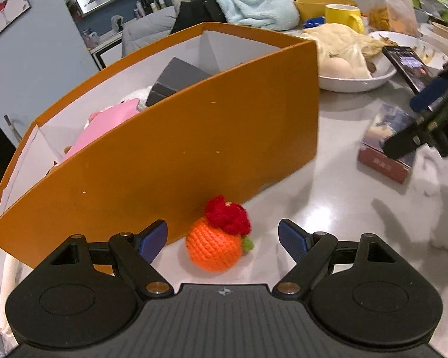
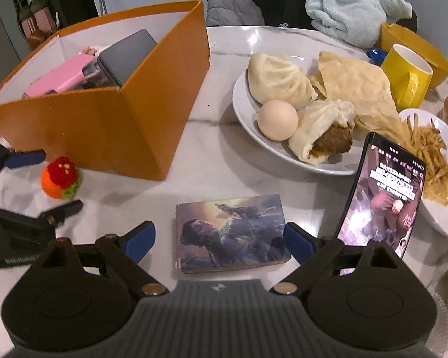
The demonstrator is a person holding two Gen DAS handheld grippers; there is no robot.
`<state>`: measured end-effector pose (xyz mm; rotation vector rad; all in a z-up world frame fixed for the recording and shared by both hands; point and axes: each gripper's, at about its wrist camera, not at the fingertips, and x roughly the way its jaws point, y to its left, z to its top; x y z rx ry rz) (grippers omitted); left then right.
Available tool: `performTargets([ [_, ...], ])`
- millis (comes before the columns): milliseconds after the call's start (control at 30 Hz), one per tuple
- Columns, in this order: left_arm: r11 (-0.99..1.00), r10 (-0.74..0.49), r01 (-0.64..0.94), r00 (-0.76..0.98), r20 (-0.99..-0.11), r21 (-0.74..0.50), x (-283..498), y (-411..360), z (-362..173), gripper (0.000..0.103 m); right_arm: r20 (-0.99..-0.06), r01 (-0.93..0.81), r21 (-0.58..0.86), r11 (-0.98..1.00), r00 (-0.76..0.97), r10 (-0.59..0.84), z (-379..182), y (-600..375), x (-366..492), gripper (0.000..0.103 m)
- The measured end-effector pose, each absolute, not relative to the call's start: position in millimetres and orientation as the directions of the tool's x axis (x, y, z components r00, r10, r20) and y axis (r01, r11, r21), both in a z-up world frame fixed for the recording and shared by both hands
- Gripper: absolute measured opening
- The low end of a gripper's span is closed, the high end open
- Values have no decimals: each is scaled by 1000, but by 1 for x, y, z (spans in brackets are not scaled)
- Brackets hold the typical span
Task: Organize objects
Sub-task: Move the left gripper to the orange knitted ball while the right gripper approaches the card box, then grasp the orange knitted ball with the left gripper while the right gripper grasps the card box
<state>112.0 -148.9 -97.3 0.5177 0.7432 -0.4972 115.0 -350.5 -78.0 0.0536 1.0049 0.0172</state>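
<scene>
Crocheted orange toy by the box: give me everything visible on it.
The crocheted toy is a small round orange yarn ball topped with a red knitted flower with yellowish specks, plus a green leaf at its side. It sits on the white marble table near the orange box, between the open left hand-held gripper fingers, untouched.

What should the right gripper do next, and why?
Probably close on the picture box: the right gripper is open with its fingers either side of the box, which lies flat on the table, outside the orange box.
</scene>
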Motion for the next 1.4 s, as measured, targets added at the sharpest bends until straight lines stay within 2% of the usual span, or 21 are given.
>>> performTargets([
  [33, 773, -238, 586, 625, -744, 245, 115, -149, -98, 88, -845, 9, 54, 999, 534, 41, -79, -350, 116, 93],
  [100, 793, -247, 582, 576, -779, 179, 123, -145, -101, 75, -849, 6, 56, 998, 527, 44, -81, -349, 117, 93],
  [167, 811, -263, 570, 556, -789, 132, 127, -139, -103, 73, -849, 1, 48, 999, 526, 41, -83, -348, 117, 93],
  [200, 813, -271, 570, 550, -790, 118, 127, -137, -103, 62, -850, 0, 45, 999, 525, 39, -84, -348, 118, 93],
  [233, 816, -277, 569, 543, -792, 105, 128, -135, -102, 55, -851, -2, 44, 999, 523, 39, -84, -348, 118, 93],
  [433, 820, -300, 570, 517, -801, 60, 127, -121, -98, 54, -857, -8, 54, 998, 512, 51, -85, -349, 118, 94],
  [567, 819, -293, 570, 514, -806, 66, 125, -111, -96, 54, -862, -48, 133, 990, 488, 140, -82, -340, 116, 94],
  [633, 820, -279, 567, 511, -813, 75, 123, -105, -96, 54, -859, -69, 151, 986, 485, 165, -80, -333, 113, 90],
  [667, 819, -273, 568, 509, -817, 80, 122, -102, -97, 54, -850, -70, 152, 986, 500, 167, -77, -330, 111, 82],
  [733, 817, -265, 569, 508, -820, 88, 119, -97, -96, 54, -826, -41, 130, 991, 548, 131, -69, -331, 110, 81],
  [933, 817, -265, 569, 505, -821, 87, 112, -88, -90, 54, -833, 52, 72, 996, 553, 32, -70, -361, 120, 89],
  [1033, 812, -268, 577, 506, -820, 90, 108, -86, -88, 54, -849, 49, 61, 997, 528, 26, -80, -368, 120, 89],
  [1133, 807, -282, 585, 503, -817, 82, 106, -85, -85, 54, -853, 34, 39, 999, 522, 16, -87, -370, 119, 96],
  [1333, 798, -300, 599, 499, -813, 73, 99, -83, -81, 54, -886, 78, 185, 980, 444, 132, -100, -376, 120, 97],
  [1400, 794, -303, 603, 497, -813, 72, 97, -81, -81, 54, -884, 40, 226, 973, 428, 188, -99, -368, 117, 95],
])
